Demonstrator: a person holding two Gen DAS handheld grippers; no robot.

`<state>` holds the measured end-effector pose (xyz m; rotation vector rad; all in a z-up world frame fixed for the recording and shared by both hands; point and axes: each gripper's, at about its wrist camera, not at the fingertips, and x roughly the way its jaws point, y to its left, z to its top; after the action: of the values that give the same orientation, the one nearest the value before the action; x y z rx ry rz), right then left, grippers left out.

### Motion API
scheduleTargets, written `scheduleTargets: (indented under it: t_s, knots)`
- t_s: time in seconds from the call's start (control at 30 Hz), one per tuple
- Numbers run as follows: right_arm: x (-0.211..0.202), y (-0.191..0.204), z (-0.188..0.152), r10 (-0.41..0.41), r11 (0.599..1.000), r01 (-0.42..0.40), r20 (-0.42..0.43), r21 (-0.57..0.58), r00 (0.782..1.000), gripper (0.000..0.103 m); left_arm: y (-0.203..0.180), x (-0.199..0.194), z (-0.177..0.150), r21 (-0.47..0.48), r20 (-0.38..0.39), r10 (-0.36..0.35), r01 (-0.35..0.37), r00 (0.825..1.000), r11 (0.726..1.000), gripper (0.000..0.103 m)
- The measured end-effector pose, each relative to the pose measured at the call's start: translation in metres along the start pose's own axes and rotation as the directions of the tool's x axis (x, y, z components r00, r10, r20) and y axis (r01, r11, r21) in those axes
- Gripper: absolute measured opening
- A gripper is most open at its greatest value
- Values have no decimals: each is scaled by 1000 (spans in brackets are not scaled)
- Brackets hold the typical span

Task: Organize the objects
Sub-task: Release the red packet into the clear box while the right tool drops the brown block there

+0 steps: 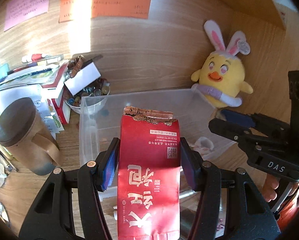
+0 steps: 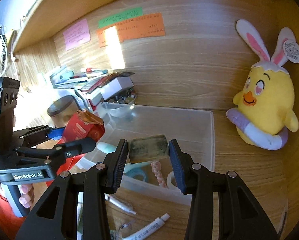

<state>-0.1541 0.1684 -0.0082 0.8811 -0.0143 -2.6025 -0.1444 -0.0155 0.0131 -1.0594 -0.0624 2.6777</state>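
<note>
Two grippers up over the clear plastic bin (image 2: 201, 124), both loaded. Left gripper (image 1: 148, 166) clamped roughly half-wide on a red tea packet (image 1: 148, 170), pads pressed flat to both long sides, torn top edge pointing far toward the bin, printed characters upside down from this wrist. Right gripper (image 2: 148, 156) closed narrower on a small grimy greenish block (image 2: 148, 149), squeezed at both ends, hanging above the bin's near half. Down inside the bin: a pale blue ring (image 2: 136, 175), a pink braided cord (image 2: 158, 173), a roll of clear tape (image 2: 171, 180). On the wooden desk near the bin's front wall, white tubes (image 2: 149, 229) lying loose. Far right, against the wood panel, a yellow chick plush (image 2: 266, 108) with bunny ears, sitting just beside the bin's far right corner. Far left, a brown lidded mug (image 1: 23, 134), a bowl of small round trinkets (image 1: 89, 95), a messy stack of books (image 1: 29, 76). Up on the back panel, pink, green and orange notes (image 1: 105, 7). Fingers (image 2: 26, 195) wrapped on the left handle.
</note>
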Motion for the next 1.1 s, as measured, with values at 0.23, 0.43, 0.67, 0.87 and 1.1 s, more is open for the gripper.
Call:
scheduleTargets:
  t_s: [0.23, 0.43, 0.67, 0.87, 1.1]
  knots:
    - [30, -9, 4, -39, 999, 38, -69, -5, 997, 39, 2, 26, 10, 15, -62, 4, -3, 998, 1000, 57]
    - [47, -13, 3, -34, 999, 34, -101, 1, 994, 39, -3, 41, 22, 34, -90, -5, 8, 996, 999, 57]
    - [55, -12, 1, -45, 999, 44, -113, -15, 993, 39, 1, 56, 29, 27, -108, 0, 3, 994, 1000, 57]
    - [59, -13, 0, -42, 999, 40, -124, -15, 991, 40, -3, 48, 28, 47, -84, 25, -22, 996, 999, 57]
    - [59, -15, -1, -55, 998, 52, -132, -22, 990, 41, -13, 22, 22, 85, -16, 72, -71, 997, 994, 71]
